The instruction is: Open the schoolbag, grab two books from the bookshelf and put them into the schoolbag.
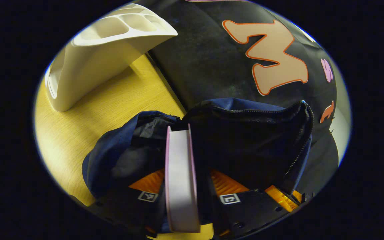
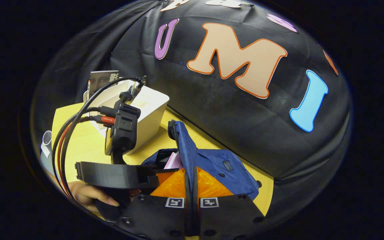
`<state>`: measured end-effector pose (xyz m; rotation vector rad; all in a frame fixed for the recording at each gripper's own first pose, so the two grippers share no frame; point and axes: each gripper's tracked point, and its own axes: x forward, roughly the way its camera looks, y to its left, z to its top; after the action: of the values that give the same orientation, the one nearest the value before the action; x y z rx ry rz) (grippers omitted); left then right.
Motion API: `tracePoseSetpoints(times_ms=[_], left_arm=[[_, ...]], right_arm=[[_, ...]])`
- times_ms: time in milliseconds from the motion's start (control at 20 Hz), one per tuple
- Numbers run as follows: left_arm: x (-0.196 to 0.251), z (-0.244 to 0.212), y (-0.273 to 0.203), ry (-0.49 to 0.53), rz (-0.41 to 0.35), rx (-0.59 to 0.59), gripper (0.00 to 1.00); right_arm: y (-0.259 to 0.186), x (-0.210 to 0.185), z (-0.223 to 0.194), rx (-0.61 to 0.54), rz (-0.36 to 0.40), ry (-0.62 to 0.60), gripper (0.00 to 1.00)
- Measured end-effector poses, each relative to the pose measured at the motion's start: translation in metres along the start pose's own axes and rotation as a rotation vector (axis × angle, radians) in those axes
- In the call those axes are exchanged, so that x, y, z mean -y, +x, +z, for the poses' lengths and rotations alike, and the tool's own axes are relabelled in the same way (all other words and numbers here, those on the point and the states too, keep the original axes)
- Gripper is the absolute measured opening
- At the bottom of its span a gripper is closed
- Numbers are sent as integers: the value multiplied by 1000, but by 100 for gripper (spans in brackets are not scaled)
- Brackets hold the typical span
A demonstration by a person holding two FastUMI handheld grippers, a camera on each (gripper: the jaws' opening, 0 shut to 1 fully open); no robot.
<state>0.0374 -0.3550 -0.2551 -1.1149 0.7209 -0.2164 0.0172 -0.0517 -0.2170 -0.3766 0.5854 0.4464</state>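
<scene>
A book (image 1: 181, 173) with pink covers and a white page edge stands upright between my left gripper's (image 1: 185, 185) fingers, which are shut on it. Its top end sits in the open mouth of the navy schoolbag (image 1: 245, 140) on the yellow table (image 1: 105, 110). In the right gripper view, my right gripper (image 2: 190, 185) is shut on the schoolbag's (image 2: 218, 166) zipped edge and holds it up. The left gripper (image 2: 118, 173), held by a hand (image 2: 88, 195), is just left of it with the pink book (image 2: 173, 161) at the bag's opening. The white bookshelf (image 2: 145, 110) holds another book (image 2: 100, 81).
The white bookshelf (image 1: 105, 50) stands at the table's back left, close to the bag. Cables (image 2: 72, 133) loop from the left gripper over the table (image 2: 78, 140). A small white round object (image 2: 47, 138) sits at the table's left edge. The black cloth wall runs behind the table.
</scene>
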Motion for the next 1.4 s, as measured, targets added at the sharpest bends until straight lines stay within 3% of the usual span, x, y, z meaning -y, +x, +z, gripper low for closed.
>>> tracePoseSetpoints(times_ms=[50,150,200,300,350,450,500,550,700,850,1100,1400], left_arm=[[-4,-1,-7,33,20,-15,62],[-9,-8,-21,73,43,-64,69],[-7,-7,-28,79,43,-76,82],[-3,0,-48,102,36,-77,93],[0,3,-57,127,33,-75,89],[7,11,-75,192,22,-80,94],[11,20,-84,226,19,-69,88],[16,34,-92,259,12,-44,94],[35,89,-120,353,-4,75,94],[42,152,-149,384,2,199,93],[23,260,-204,525,92,375,93],[-25,357,-252,571,236,468,93]], right_arm=[[-5,0,2,-3,-2,9,4],[-6,2,0,-5,-4,28,3],[-5,3,0,-8,-7,36,3],[-5,3,0,-9,-4,54,4],[-4,2,-1,-10,-3,60,4],[-3,1,-1,-10,-2,72,2],[-3,1,-1,-15,-2,75,2],[-2,1,-1,-13,-6,77,3],[-3,2,0,-16,-22,70,2],[-2,2,0,-22,-41,59,3],[4,-3,3,-40,-70,37,2],[12,-6,10,-67,-107,22,4]])
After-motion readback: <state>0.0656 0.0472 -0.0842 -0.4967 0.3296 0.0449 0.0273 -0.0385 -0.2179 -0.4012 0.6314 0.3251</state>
